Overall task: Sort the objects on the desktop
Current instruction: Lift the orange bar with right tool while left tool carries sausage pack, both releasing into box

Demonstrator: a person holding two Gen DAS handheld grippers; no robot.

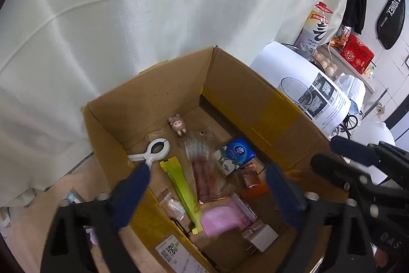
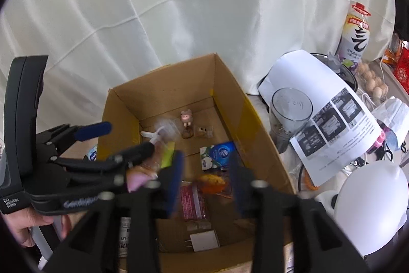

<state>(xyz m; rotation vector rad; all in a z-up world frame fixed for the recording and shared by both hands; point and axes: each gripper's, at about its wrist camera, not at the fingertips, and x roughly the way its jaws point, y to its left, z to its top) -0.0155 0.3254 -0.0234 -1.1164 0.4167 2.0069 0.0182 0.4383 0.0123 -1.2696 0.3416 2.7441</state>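
We hold both grippers over the cardboard box (image 1: 255, 104); the left gripper (image 1: 204, 196) gapes empty, the right gripper (image 2: 204, 181) likewise; a blurred clear packet (image 1: 202, 165), light and floppy, lies toward twelve o'clock; pinch its sealed edge.
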